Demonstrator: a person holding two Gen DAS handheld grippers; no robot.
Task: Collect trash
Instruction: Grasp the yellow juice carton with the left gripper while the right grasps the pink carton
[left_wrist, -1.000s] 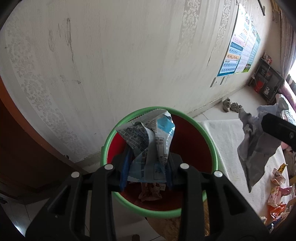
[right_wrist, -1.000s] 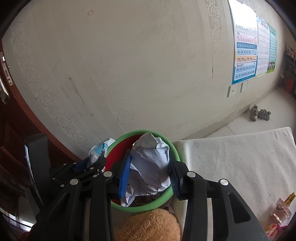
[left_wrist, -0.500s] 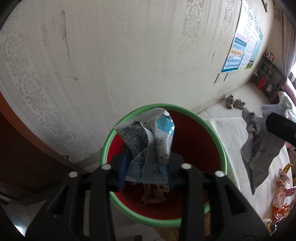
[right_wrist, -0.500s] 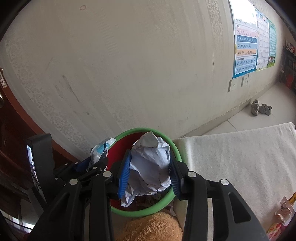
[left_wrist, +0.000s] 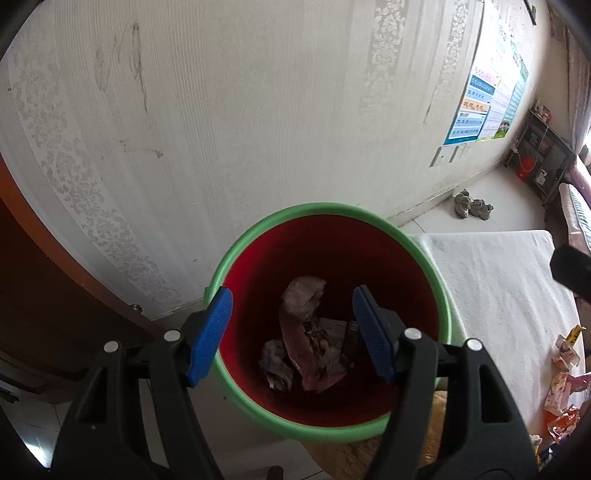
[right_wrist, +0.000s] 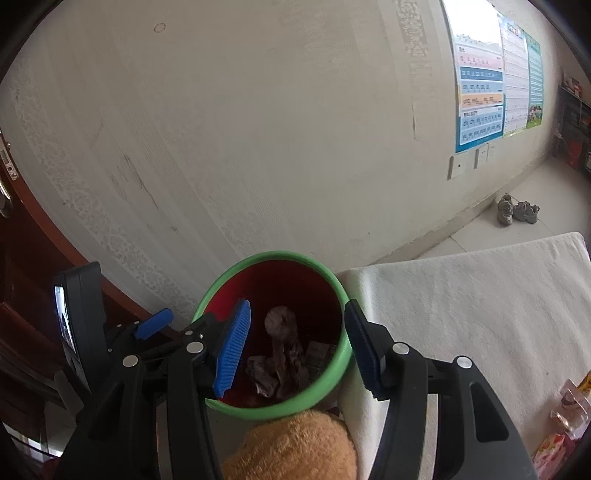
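A bin with a green rim (left_wrist: 424, 254) and a red inside stands against the wall, also in the right wrist view (right_wrist: 338, 291). Crumpled wrappers (left_wrist: 303, 332) lie at its bottom, seen from the right as trash (right_wrist: 280, 354). My left gripper (left_wrist: 291, 328) hangs over the bin, its jaws opening with nothing between the blue pads. My right gripper (right_wrist: 297, 350) is over the bin too, its jaws opening and bare. One blue pad (right_wrist: 153, 324) of the left gripper shows at the bin's left side.
A white padded surface (right_wrist: 461, 314) lies right of the bin, with snack wrappers (left_wrist: 565, 373) at its near right edge. An orange plush thing (right_wrist: 291, 446) sits just below the bin. A brown wooden door (left_wrist: 44, 288) is at the left. Shoes (right_wrist: 517, 210) lie by the far wall.
The blue-and-white packet has left the left jaws and the crumpled white paper has left the right jaws; both are gone from view above the bin. Both grippers have spread wider.
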